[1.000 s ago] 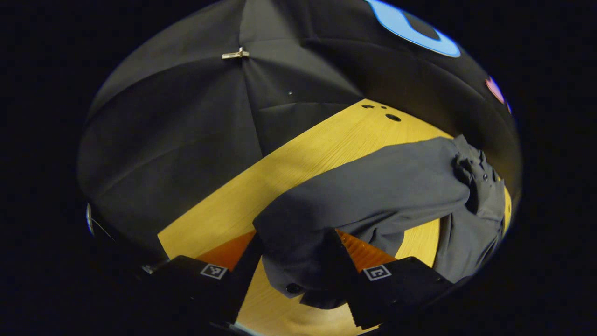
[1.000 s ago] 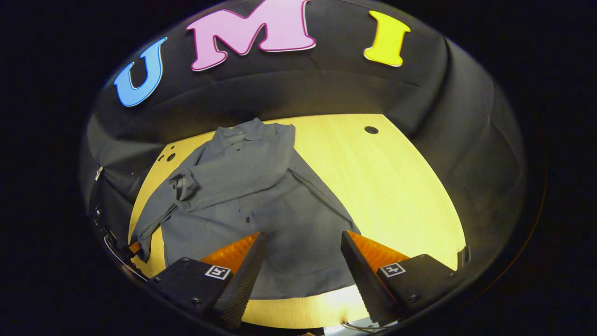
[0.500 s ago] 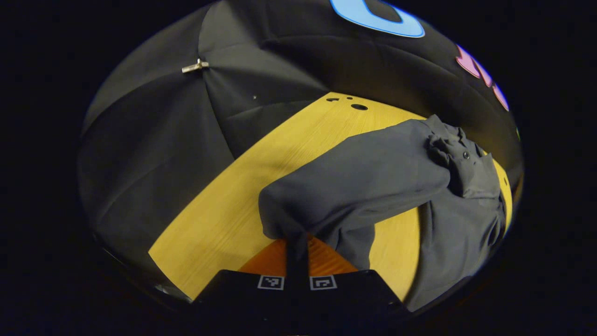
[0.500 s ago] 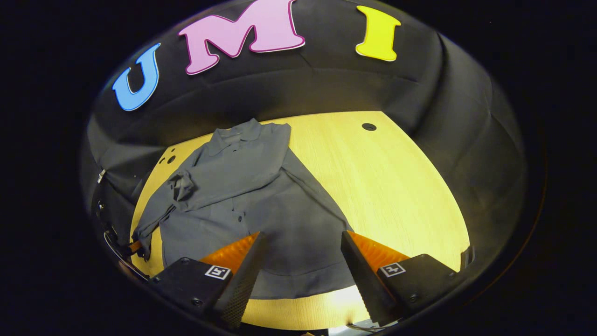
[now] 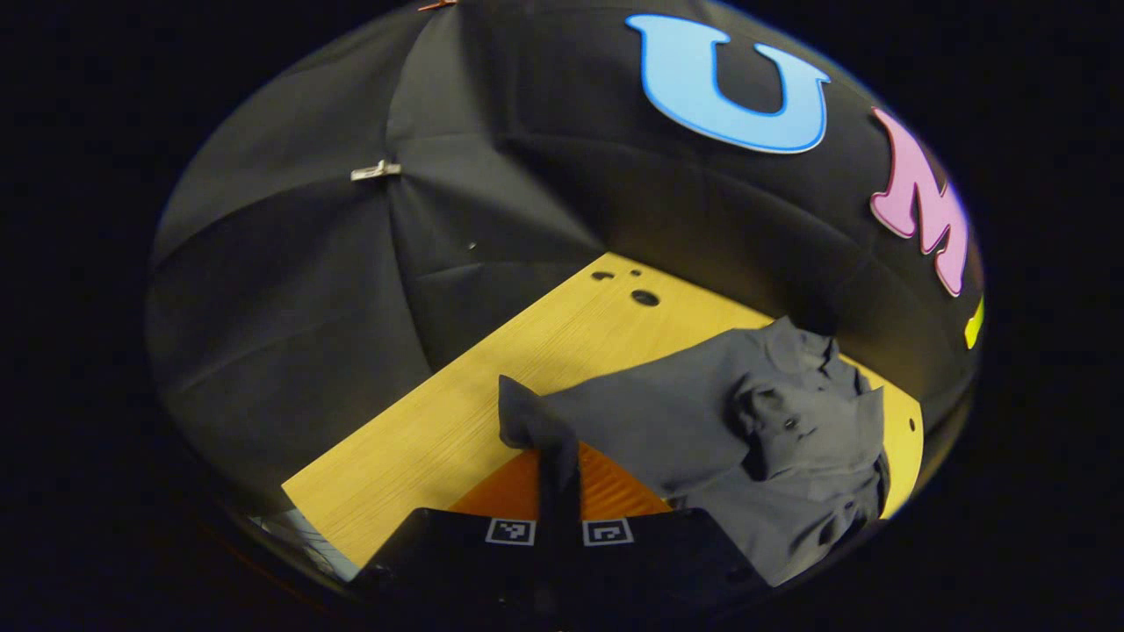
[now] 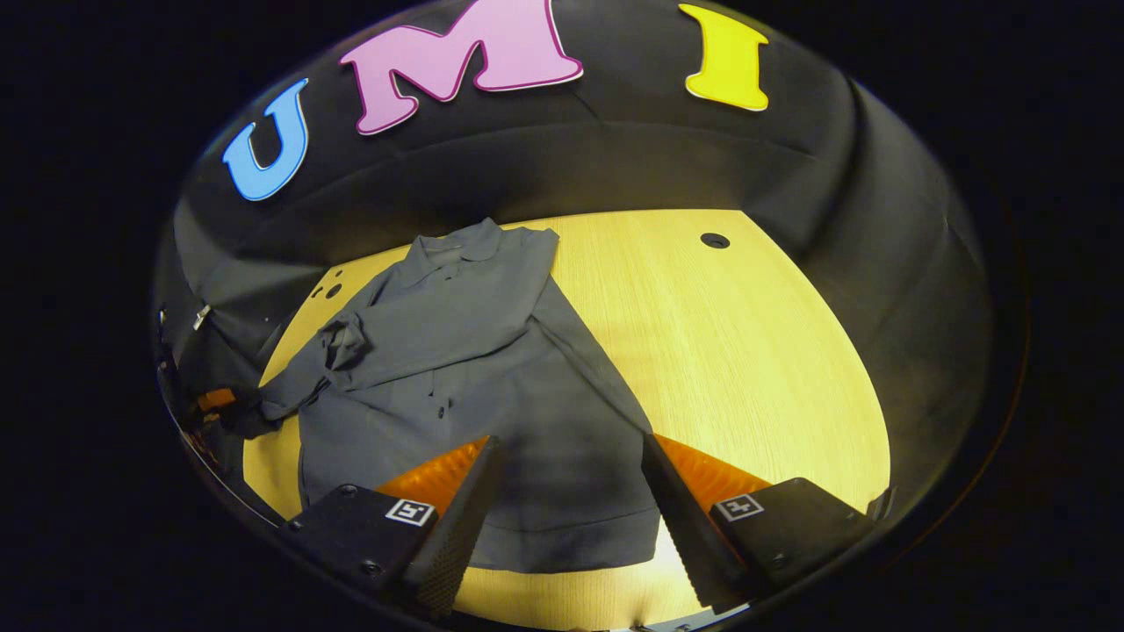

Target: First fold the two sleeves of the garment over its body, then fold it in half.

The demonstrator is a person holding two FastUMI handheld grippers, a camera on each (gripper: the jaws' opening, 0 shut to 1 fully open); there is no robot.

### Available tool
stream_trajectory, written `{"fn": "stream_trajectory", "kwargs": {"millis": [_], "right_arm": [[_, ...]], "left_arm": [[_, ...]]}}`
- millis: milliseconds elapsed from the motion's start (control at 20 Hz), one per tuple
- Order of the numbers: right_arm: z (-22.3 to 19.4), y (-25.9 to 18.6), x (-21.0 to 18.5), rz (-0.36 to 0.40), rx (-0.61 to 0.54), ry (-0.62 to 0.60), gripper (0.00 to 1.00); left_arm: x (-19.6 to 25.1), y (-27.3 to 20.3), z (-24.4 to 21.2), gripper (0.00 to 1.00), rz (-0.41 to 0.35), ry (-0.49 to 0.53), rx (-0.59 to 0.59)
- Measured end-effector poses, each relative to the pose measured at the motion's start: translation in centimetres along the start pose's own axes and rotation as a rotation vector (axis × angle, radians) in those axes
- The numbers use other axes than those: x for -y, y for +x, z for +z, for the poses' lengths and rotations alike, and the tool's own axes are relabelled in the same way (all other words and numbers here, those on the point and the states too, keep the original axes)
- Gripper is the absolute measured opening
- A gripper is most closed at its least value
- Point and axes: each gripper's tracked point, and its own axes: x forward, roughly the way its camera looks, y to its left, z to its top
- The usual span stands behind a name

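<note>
One sleeve (image 6: 439,338) lies across shirt (image 6: 492,456), left gripper (image 5: 558,478) clamped on 2nd sleeve's cuff (image 5: 527,421) (lifted, not folded), right gripper (image 6: 569,491) spread apart w/ nothing held; halving left.

Plain dark grey garment (image 6: 492,351) with dark buttons; yellow wood-grain table (image 6: 746,351); black cloth wall (image 5: 290,290)

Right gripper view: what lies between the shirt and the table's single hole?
Only bare table lies between the shirt and the hole.
</note>
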Motion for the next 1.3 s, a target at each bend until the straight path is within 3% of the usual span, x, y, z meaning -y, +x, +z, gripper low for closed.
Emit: {"fn": "stream_trajectory", "kwargs": {"millis": [350, 550, 700, 1300], "right_arm": [[-1.4, 0.8, 1.9, 0.006, -0.026, 0.024, 0.99], [-2.8, 1.3, 3.1, 0.000, -0.049, 0.035, 0.99], [-3.9, 1.4, 3.6, 0.003, -0.070, 0.047, 0.99], [-5.8, 2.1, 5.0, 0.007, -0.126, 0.075, 0.99]], "left_arm": [[14.0, -0.5, 3.5, 0.05, -0.214, 0.050, 0.063], [22.6, -1.0, 2.9, 0.05, -0.346, 0.127, 0.046], [29.1, -1.1, 1.4, 0.05, -0.458, 0.090, 0.004], [45.2, -1.2, -6.7, 0.05, -0.673, 0.282, -0.112]]}}
